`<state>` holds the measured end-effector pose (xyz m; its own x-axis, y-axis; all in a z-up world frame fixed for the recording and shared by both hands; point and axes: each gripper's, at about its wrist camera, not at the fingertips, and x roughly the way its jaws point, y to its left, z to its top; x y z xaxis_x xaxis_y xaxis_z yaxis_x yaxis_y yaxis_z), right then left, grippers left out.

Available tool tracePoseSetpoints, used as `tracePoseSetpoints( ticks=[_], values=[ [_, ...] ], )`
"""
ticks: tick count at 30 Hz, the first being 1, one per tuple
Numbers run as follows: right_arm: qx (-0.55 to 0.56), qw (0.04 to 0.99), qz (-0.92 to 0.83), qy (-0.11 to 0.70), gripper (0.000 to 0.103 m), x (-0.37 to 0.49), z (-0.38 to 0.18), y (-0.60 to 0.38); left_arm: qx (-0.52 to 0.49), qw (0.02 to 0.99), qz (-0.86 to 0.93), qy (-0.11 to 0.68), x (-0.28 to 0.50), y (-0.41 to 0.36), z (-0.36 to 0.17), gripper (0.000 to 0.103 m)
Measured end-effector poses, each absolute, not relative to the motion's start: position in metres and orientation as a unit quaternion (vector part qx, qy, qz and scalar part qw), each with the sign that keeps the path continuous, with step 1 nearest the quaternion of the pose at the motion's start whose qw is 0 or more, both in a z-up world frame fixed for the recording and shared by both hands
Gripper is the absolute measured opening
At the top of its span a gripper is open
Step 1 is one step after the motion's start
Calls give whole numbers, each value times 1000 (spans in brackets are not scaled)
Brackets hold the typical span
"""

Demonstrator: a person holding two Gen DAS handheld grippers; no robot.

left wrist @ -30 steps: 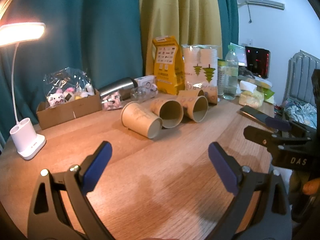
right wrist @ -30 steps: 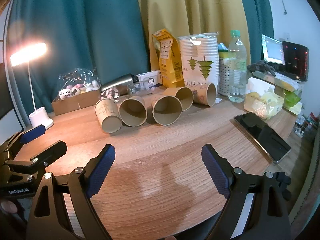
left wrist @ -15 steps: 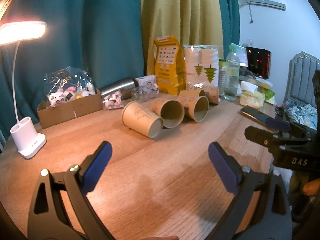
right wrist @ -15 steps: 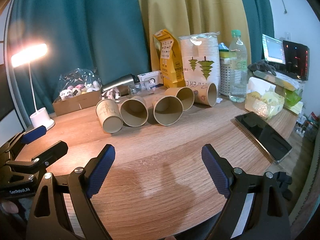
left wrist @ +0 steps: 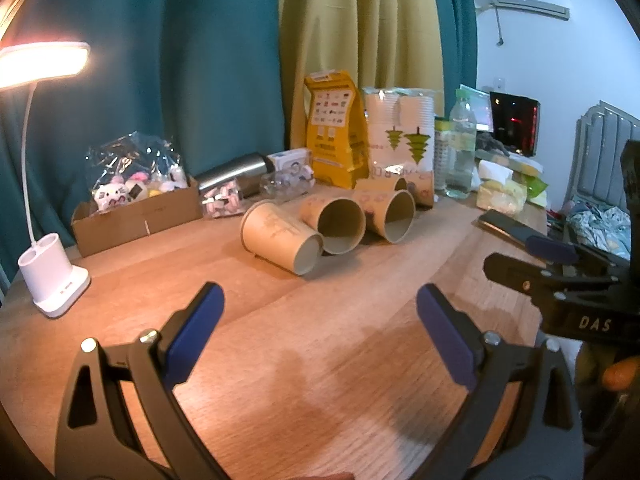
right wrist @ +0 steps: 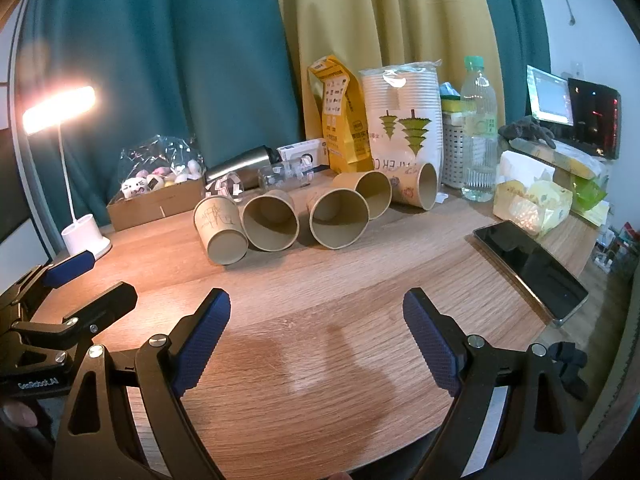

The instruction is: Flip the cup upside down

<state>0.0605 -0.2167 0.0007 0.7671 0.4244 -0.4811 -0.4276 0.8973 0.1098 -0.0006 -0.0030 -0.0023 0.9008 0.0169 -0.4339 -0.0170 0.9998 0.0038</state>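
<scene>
Kraft paper cups (right wrist: 270, 220) lie on their sides in a row just in front of the sleeve of stacked cups (right wrist: 402, 120), none flipped yet. Both my claws, left gripper (left wrist: 318, 328) and right gripper (right wrist: 316, 334), hang spread wide and empty, well short of that row. I'd take the leftmost cup (right wrist: 220, 229) (base toward me) across its wall, squeeze lightly since paper crushes, then rotate it rim-down.

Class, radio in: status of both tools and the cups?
Left tool open, empty. Right tool open, empty. Five paper cups lying on sides, none flipped. Path clear.
</scene>
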Motion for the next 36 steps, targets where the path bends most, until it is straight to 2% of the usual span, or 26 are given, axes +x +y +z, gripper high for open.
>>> tracePoseSetpoints(
  ticks=[36],
  values=[
    [-2, 939, 228, 257, 90, 61, -1, -217, -15, 972, 10, 235, 5, 4, -3, 98]
  ],
)
